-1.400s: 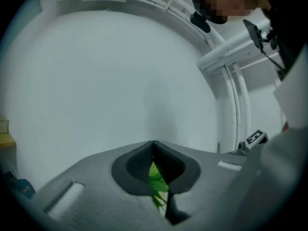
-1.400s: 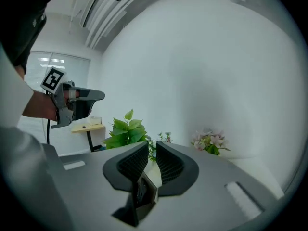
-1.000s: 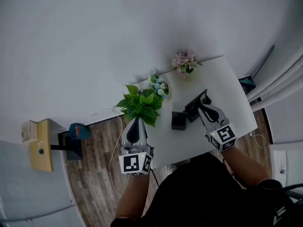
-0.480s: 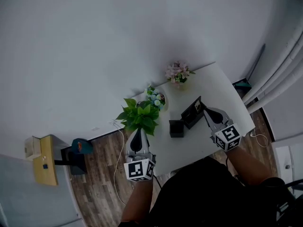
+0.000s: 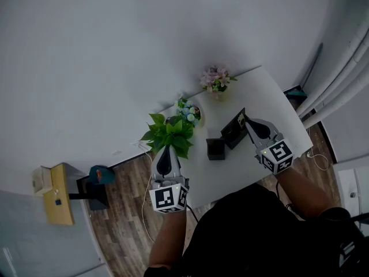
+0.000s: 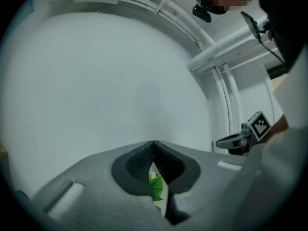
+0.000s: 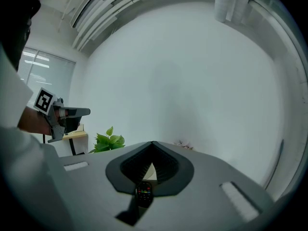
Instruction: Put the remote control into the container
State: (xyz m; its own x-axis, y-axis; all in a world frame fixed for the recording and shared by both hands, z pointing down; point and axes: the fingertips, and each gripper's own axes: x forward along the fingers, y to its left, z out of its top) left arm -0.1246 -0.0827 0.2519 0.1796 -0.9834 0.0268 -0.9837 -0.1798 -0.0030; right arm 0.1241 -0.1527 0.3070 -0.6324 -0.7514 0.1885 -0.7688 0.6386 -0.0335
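Note:
The black remote control (image 5: 233,131) lies slanted on the white table (image 5: 271,97). A small black square container (image 5: 215,148) stands just left of it. My right gripper (image 5: 248,122) sits over the remote's near right end with its jaws shut. In the right gripper view the tips (image 7: 153,143) meet, and the remote's end with coloured buttons (image 7: 143,192) shows in the slot below them. Whether the pads touch it I cannot tell. My left gripper (image 5: 165,150) is shut and holds nothing. It hovers by the table's left edge, under the leafy plant (image 5: 168,133).
Three potted plants line the table's far edge: the green leafy one, a blue-white bouquet (image 5: 189,109) and a pink one (image 5: 214,78). Pipes (image 5: 340,79) run down the wall at right. Wooden floor, a yellow stand (image 5: 55,194) and a black stand (image 5: 95,189) lie to the left.
The head view has shifted a little. My right gripper has stayed at the remote's near end. The remote, the container and my left gripper keep their places.

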